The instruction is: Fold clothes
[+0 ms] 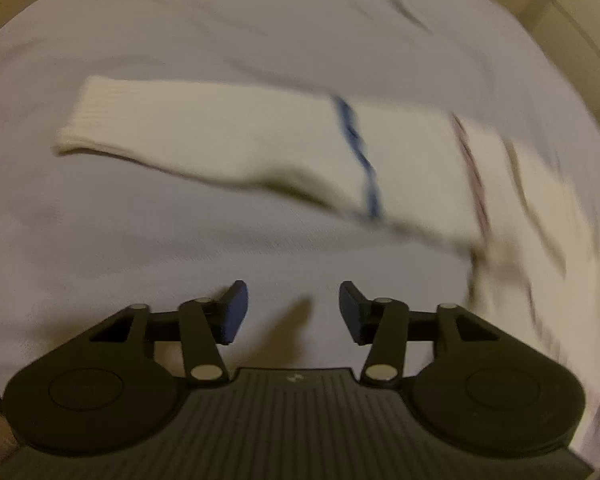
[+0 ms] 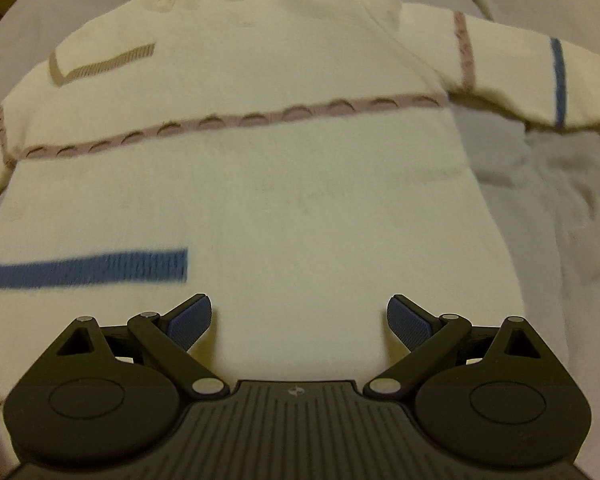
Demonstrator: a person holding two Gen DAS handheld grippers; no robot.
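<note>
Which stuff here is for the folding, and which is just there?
For the folding:
- cream sweater, lying flat
- its sleeve with the blue stripe, stretched out sideways
- left gripper, open, holding nothing
- right gripper, open, over the sweater's bottom part

Just there:
- white sheet under everything

Your left gripper (image 1: 293, 309) and right gripper (image 2: 299, 320): black linkages, silver pivot pins, blue ribbed pads (image 2: 190, 320), ridged base.
</note>
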